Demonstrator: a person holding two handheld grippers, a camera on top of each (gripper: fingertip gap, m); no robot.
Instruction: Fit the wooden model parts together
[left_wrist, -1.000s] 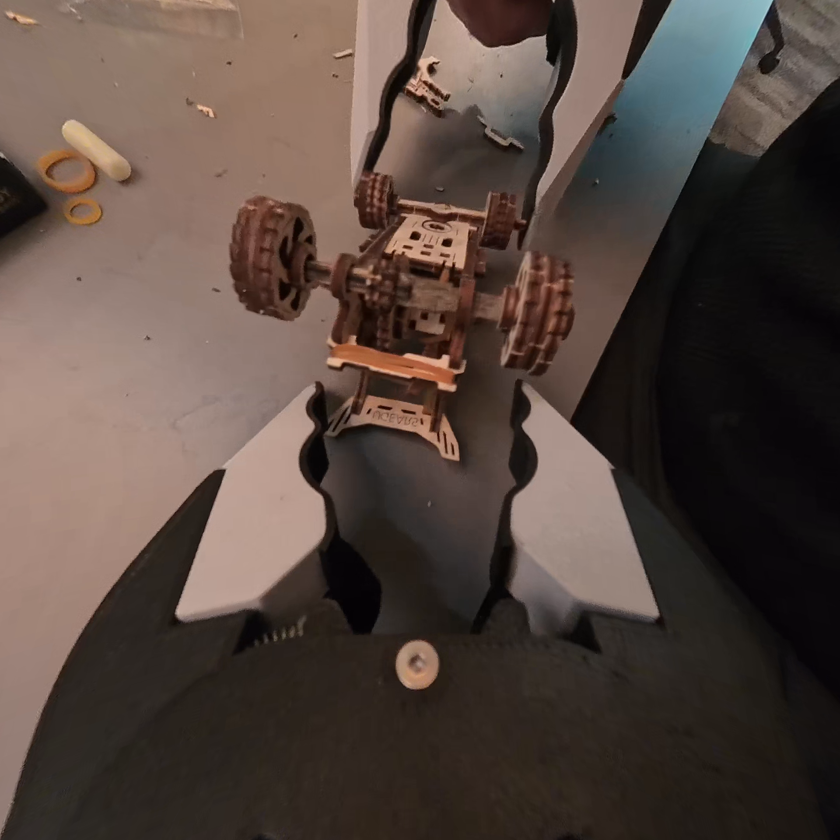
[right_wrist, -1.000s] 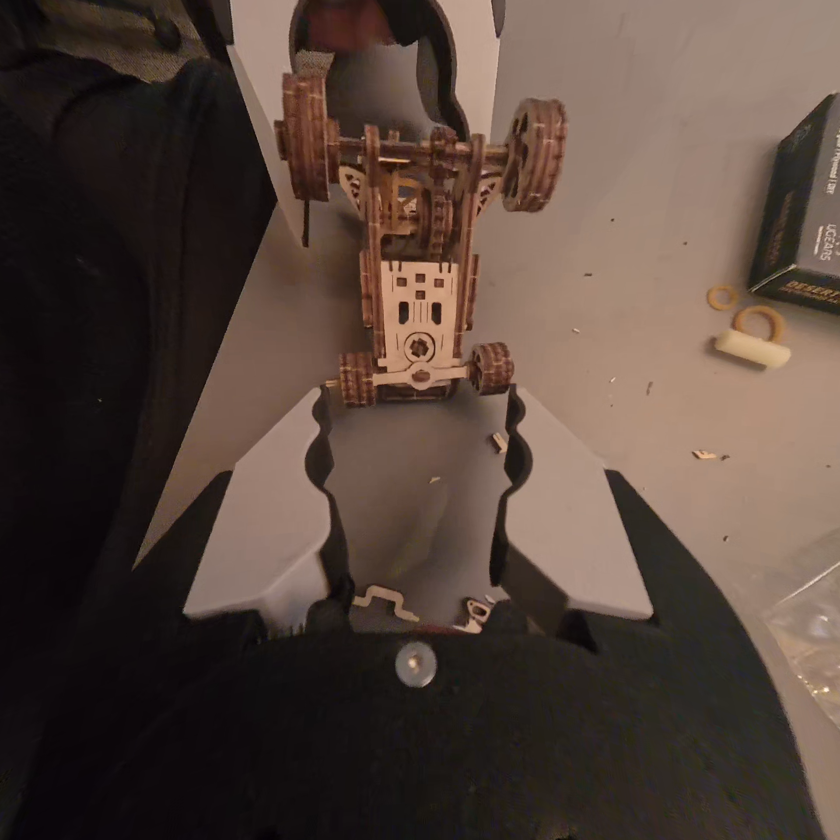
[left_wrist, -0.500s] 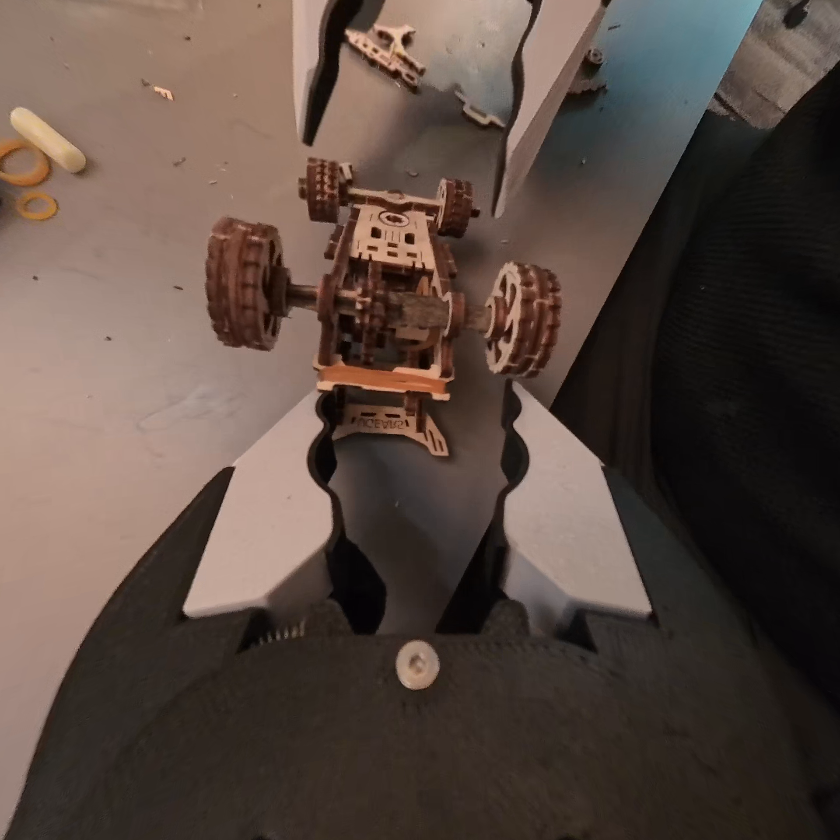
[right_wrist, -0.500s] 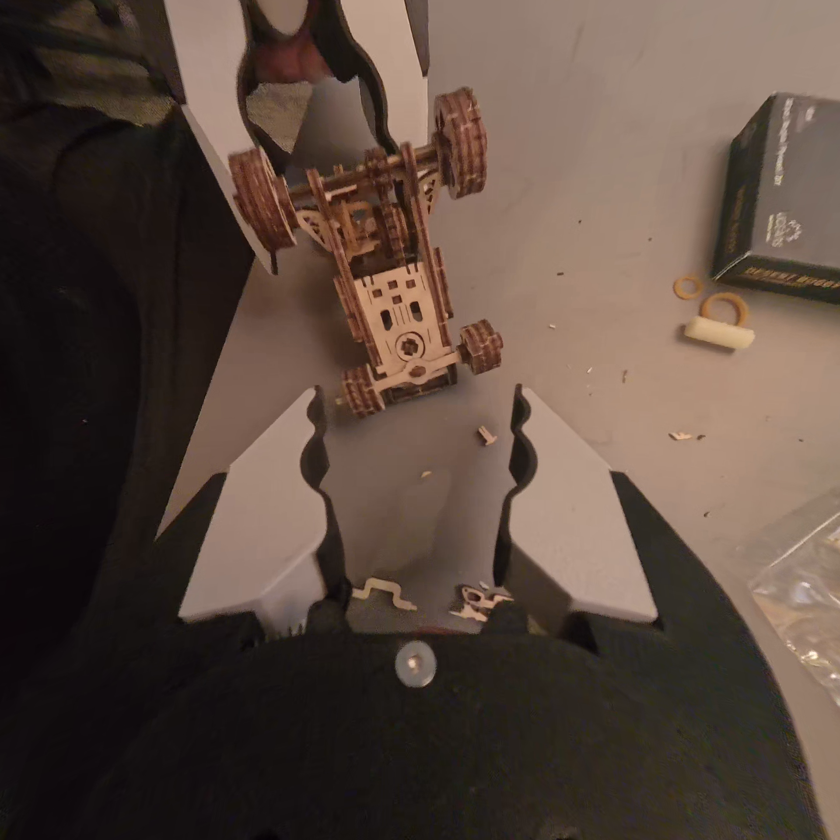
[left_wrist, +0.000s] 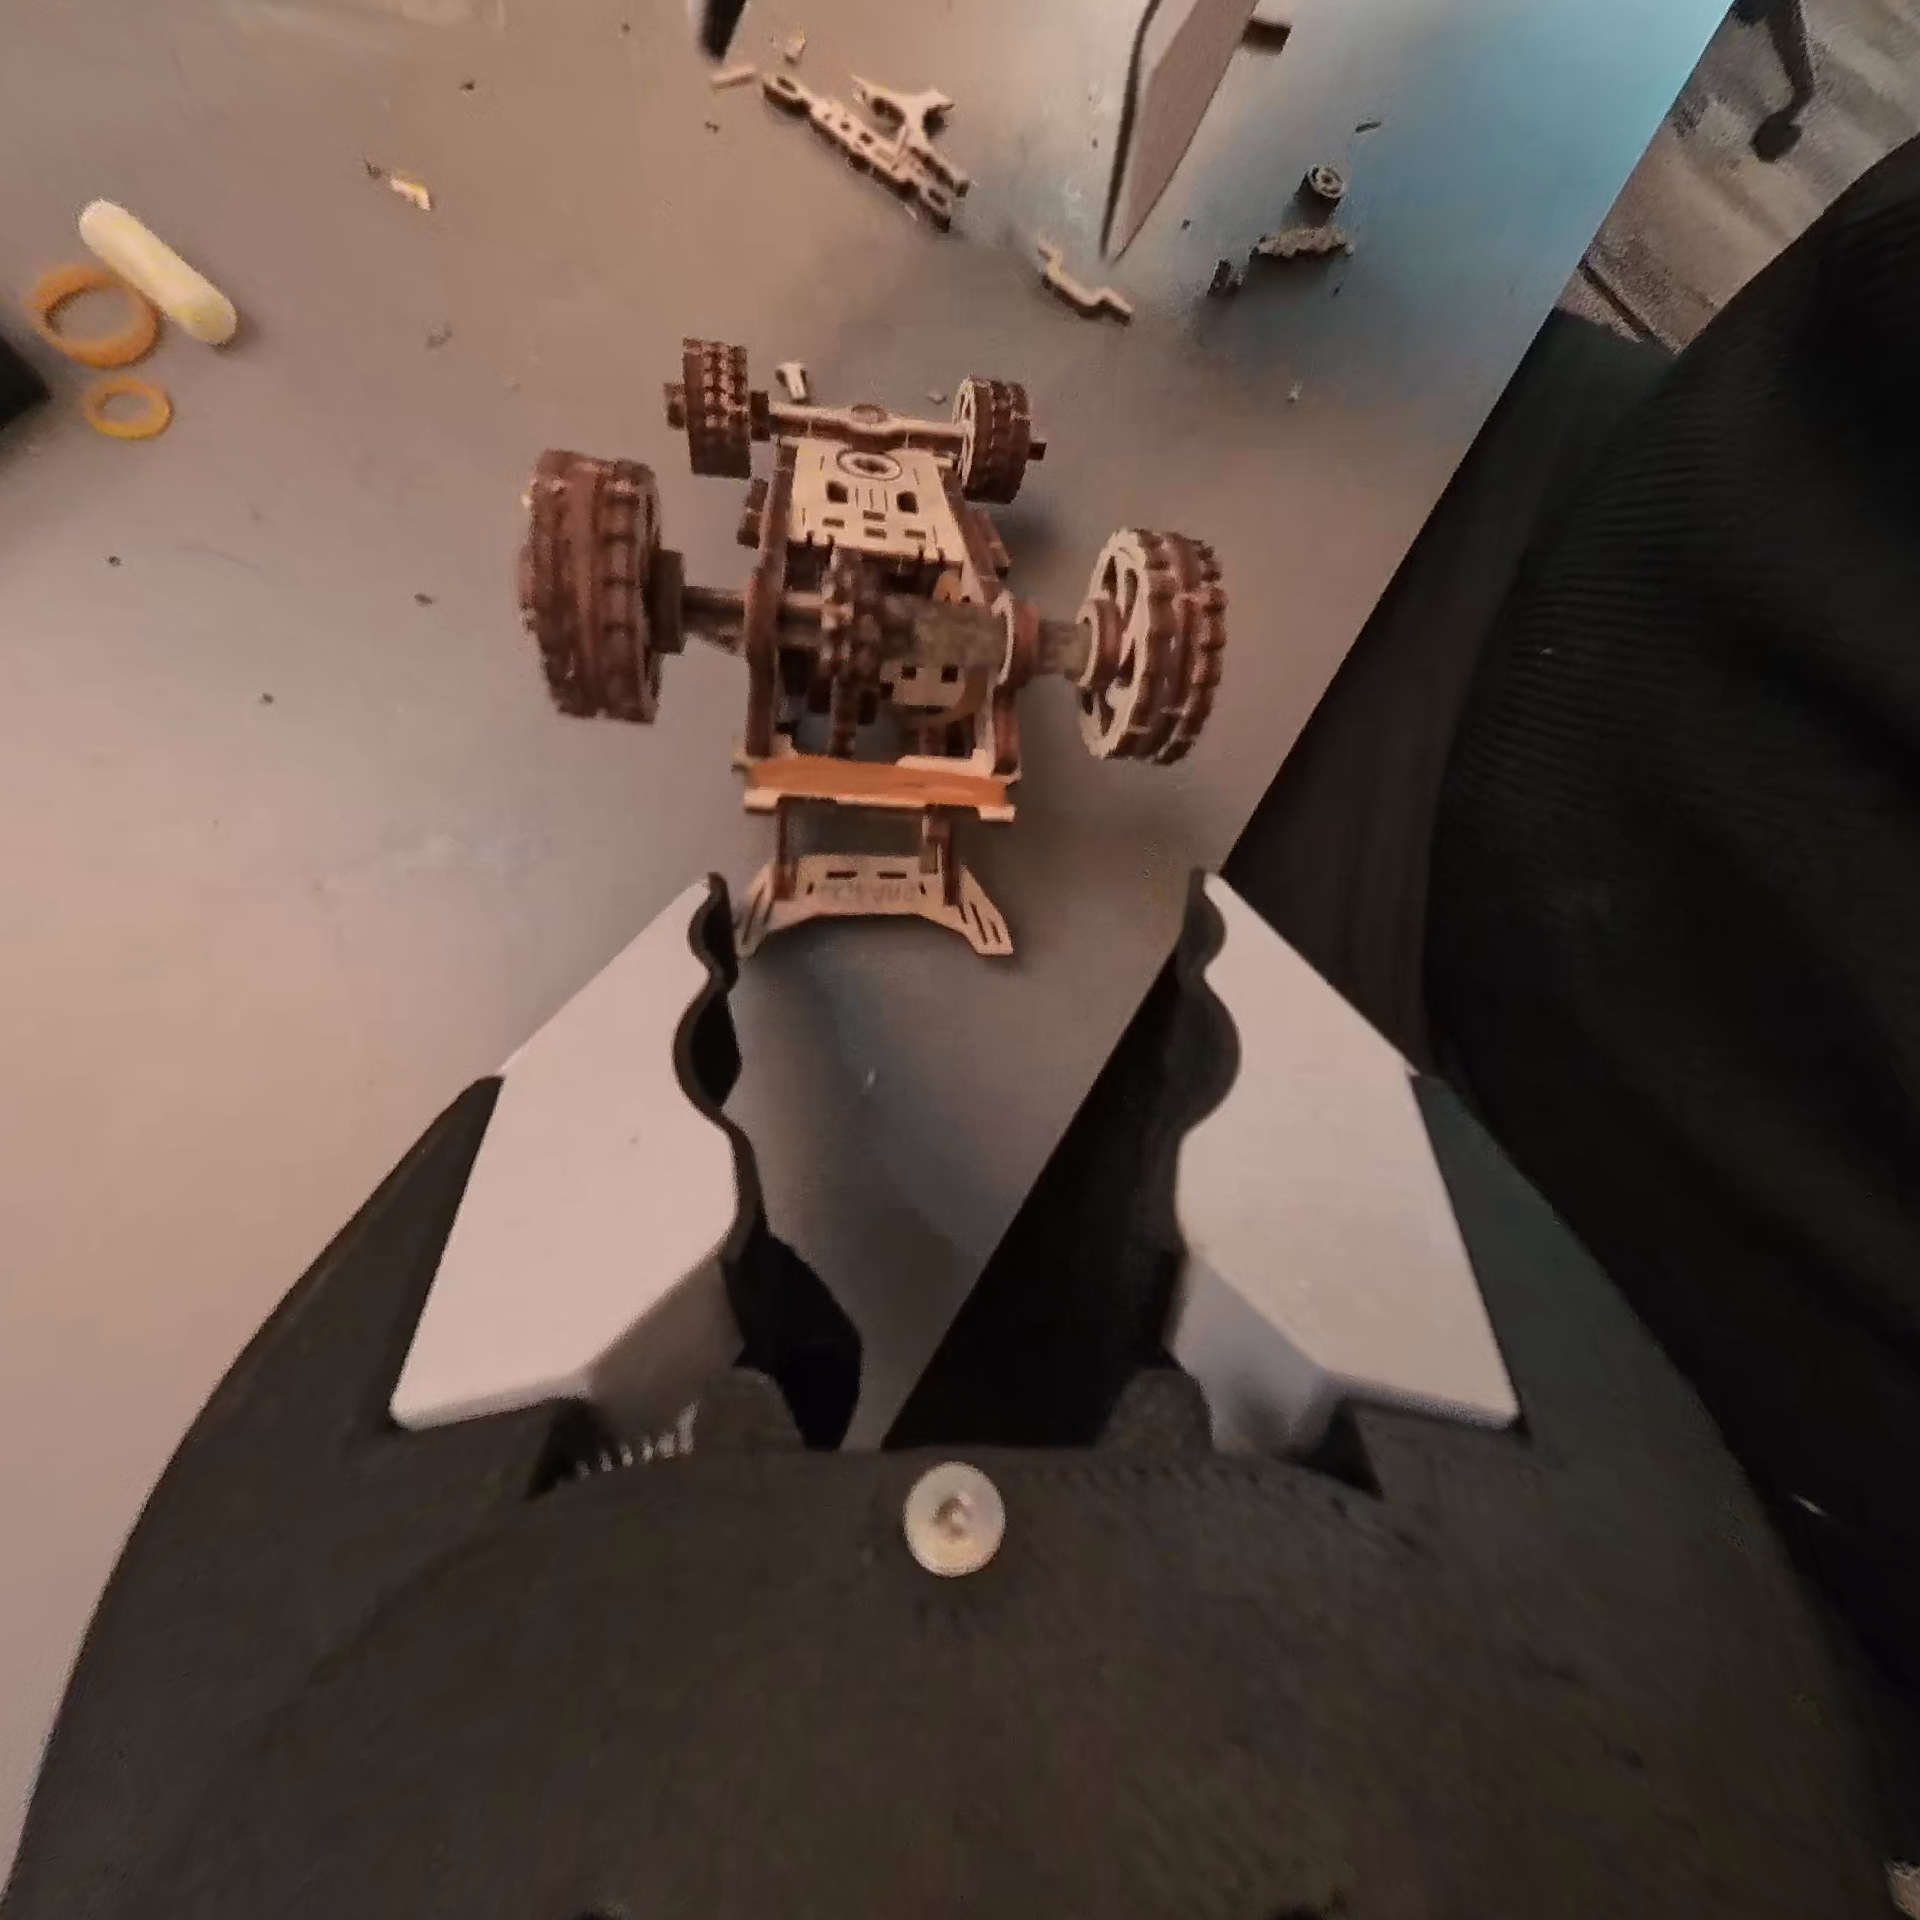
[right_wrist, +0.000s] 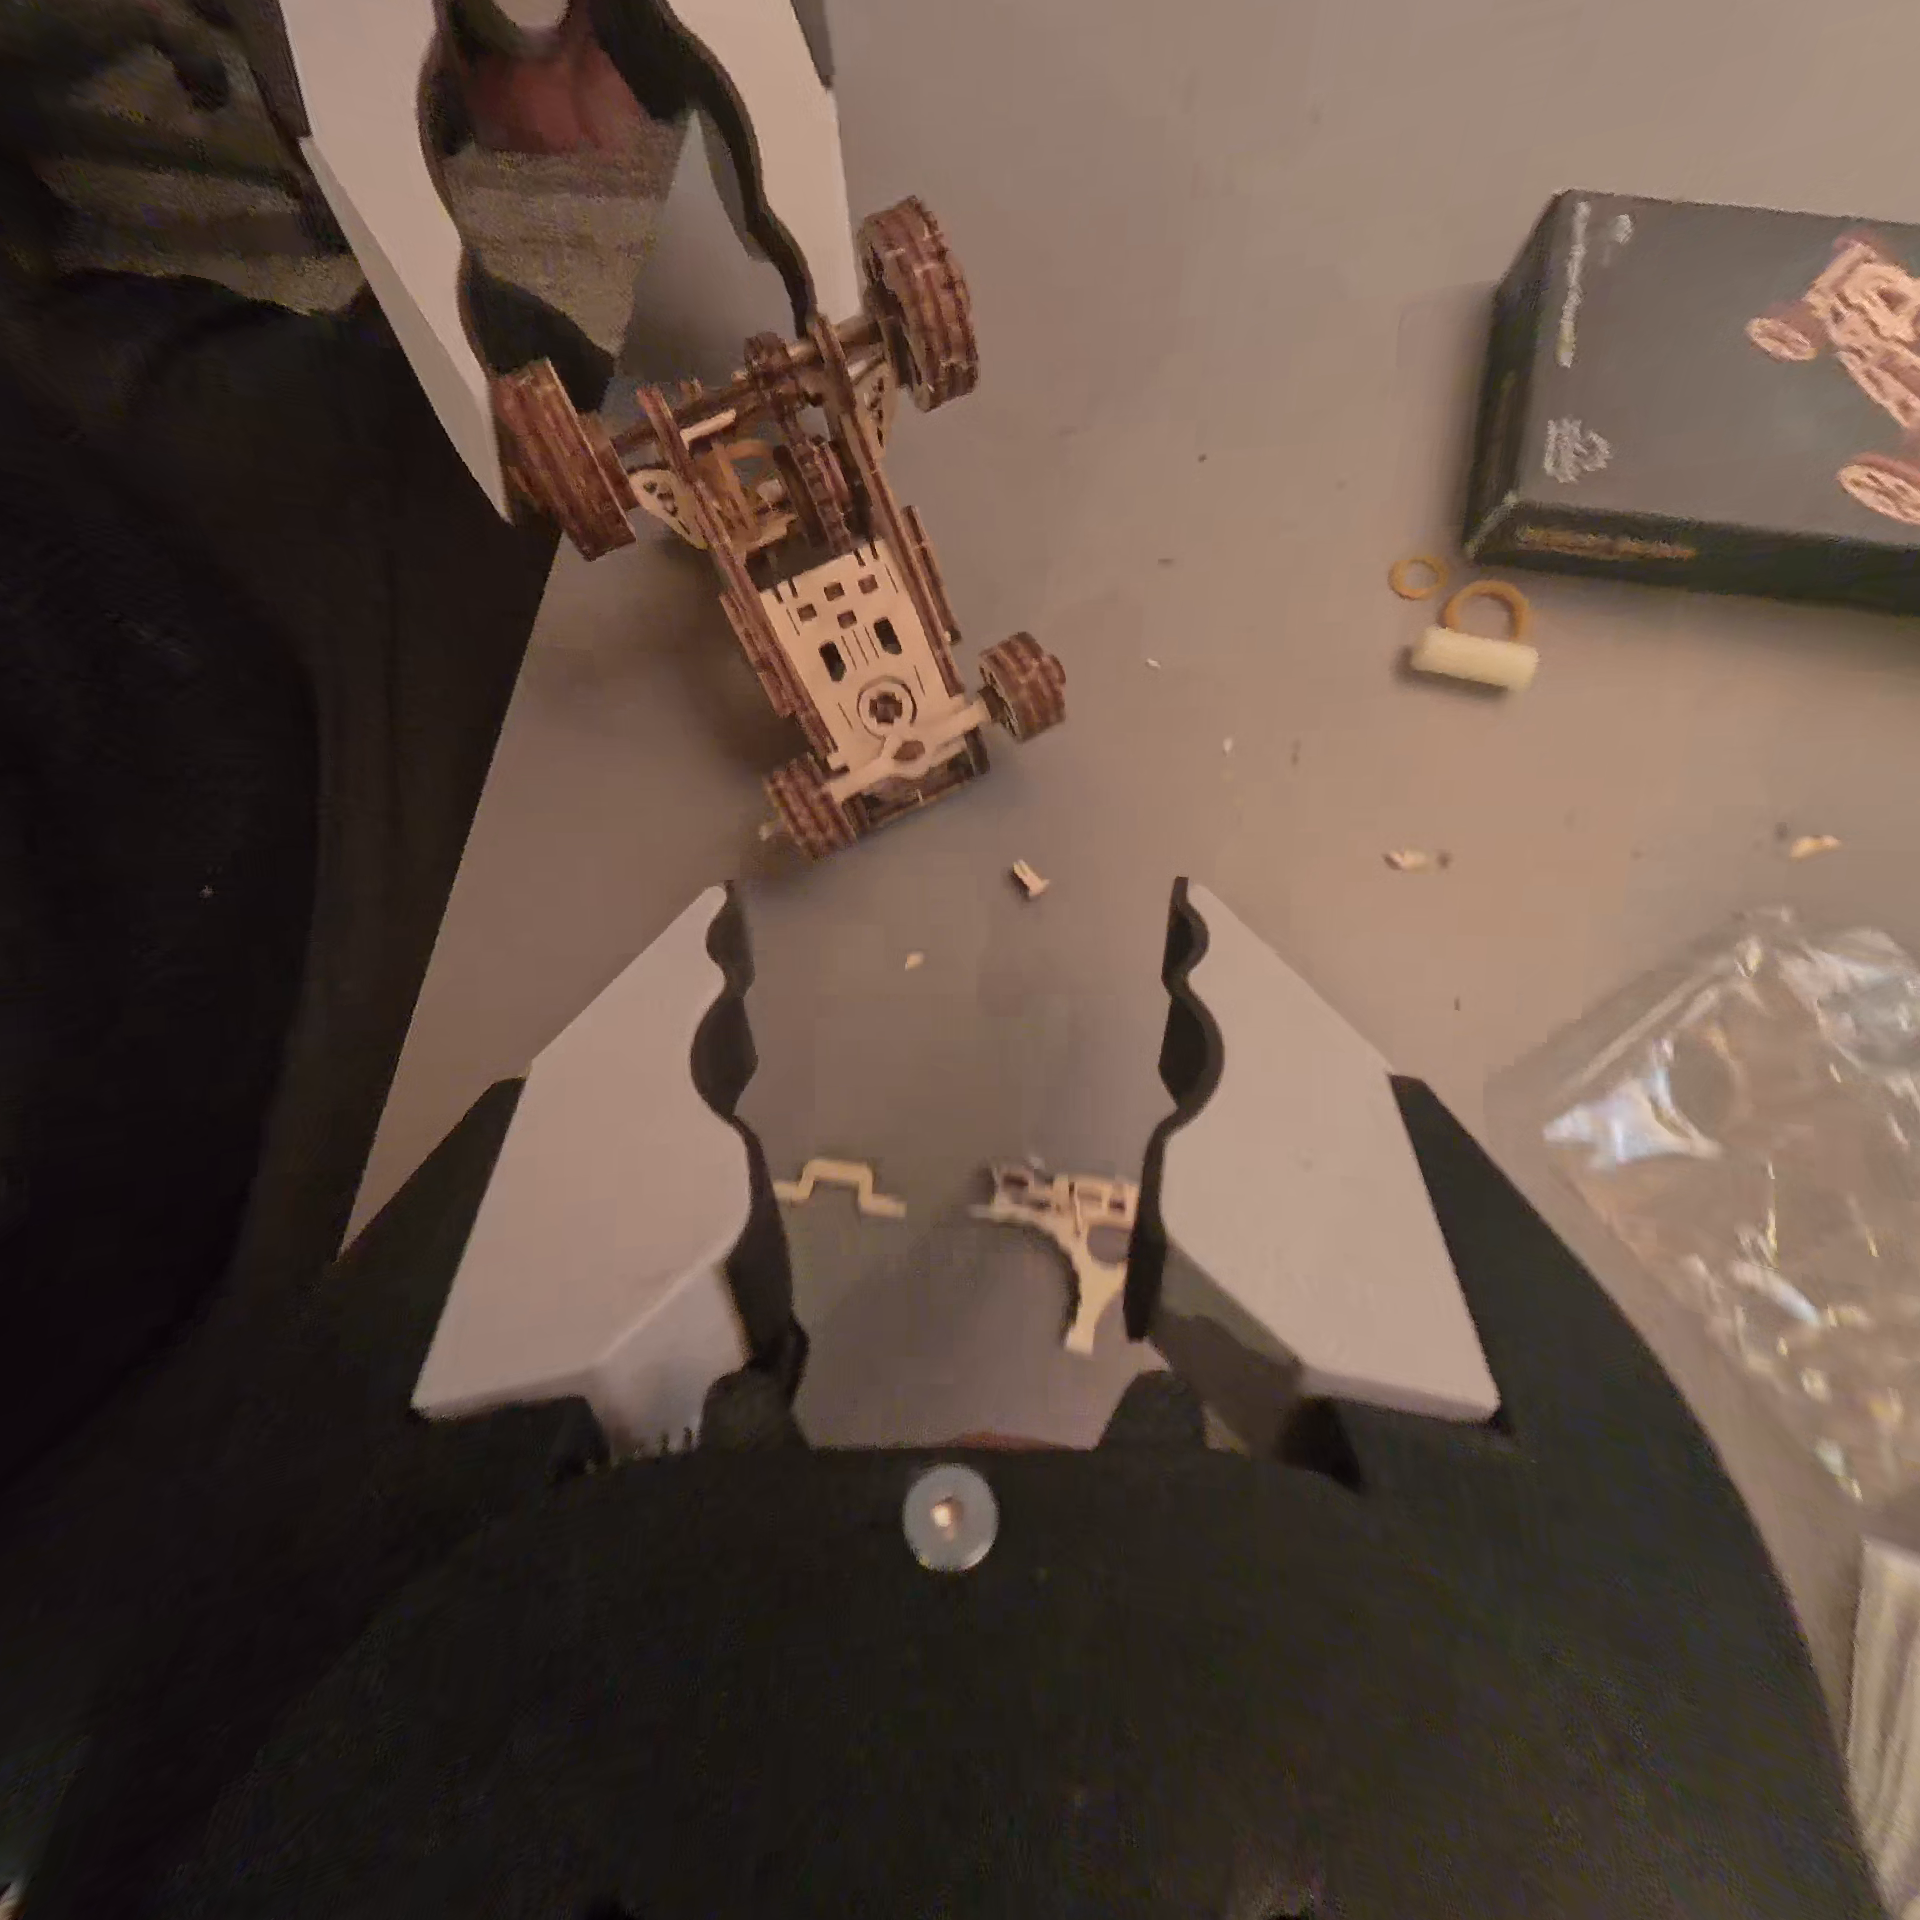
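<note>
Resting on the grey table (left_wrist: 260, 935) (upside down), the wooden car (left_wrist: 873, 634).

Wooden buggy (left_wrist: 873, 634); table (left_wrist: 260, 831) seemingly matt.

Both wrist views look steeply down along open jaws, close over the grey worktop (left_wrist: 260, 831), from opposite ends of the wooden model car (left_wrist: 873, 634), which both views share (right_wrist: 800, 561)

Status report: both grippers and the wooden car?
Left gripper open, empty. Right gripper open, empty. Wooden car on table, unheld. Loose wooden pieces between right fingers.
</note>
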